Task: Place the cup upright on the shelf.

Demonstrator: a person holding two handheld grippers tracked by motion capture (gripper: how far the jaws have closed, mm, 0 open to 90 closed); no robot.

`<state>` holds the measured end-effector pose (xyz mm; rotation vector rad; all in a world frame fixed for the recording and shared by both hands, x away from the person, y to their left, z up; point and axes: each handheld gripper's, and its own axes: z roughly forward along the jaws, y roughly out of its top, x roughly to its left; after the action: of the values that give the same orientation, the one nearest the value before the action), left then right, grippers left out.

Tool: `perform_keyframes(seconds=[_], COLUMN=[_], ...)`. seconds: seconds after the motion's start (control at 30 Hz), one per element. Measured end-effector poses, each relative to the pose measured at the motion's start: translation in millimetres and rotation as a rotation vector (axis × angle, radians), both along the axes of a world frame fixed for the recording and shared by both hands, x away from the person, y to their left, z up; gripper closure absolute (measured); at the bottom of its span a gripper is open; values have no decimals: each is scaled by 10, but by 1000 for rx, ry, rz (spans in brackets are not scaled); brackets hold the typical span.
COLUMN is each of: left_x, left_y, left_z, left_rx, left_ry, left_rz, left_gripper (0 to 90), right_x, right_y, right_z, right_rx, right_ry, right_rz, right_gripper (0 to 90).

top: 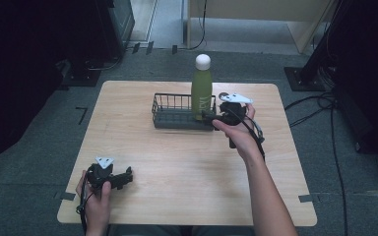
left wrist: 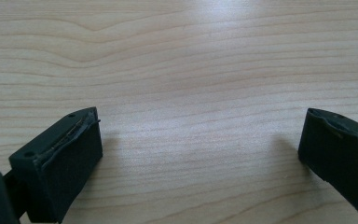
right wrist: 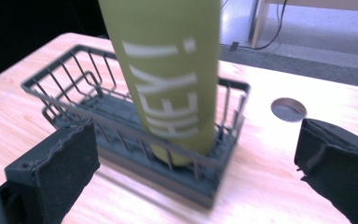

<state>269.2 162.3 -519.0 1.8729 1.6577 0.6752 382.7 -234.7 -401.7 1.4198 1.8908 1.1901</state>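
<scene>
A green bottle (top: 202,88) with a white cap stands upright in the right end of a dark wire basket (top: 170,114), at twelve o'clock on the wooden table (top: 177,162). The right gripper (top: 207,116) sits just beside the basket at its three o'clock side, jaws released and spread wide, gripping nothing; the bottle stands ahead of them. In the right gripper view the bottle's top is cut off and its white lettering (right wrist: 175,88) is blurred. A round hole (right wrist: 288,109) in the tabletop lies at two o'clock there. The left gripper (top: 128,177) rests at seven o'clock, jaws open over bare wood, the left hand (top: 96,199) partly cut off.
</scene>
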Motion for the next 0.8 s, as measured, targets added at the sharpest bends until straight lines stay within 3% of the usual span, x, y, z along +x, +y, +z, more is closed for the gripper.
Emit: perform_keyframes(seconds=[0.8], left_x=[0], left_y=[1], left_z=[0], left_rx=[2], left_ry=[0], left_rz=[-2], left_gripper=[0], right_x=[-651], right_y=[-807], right_z=[-771], right_rx=[-1], right_ry=[87], right_rz=[-152], right_gripper=[0])
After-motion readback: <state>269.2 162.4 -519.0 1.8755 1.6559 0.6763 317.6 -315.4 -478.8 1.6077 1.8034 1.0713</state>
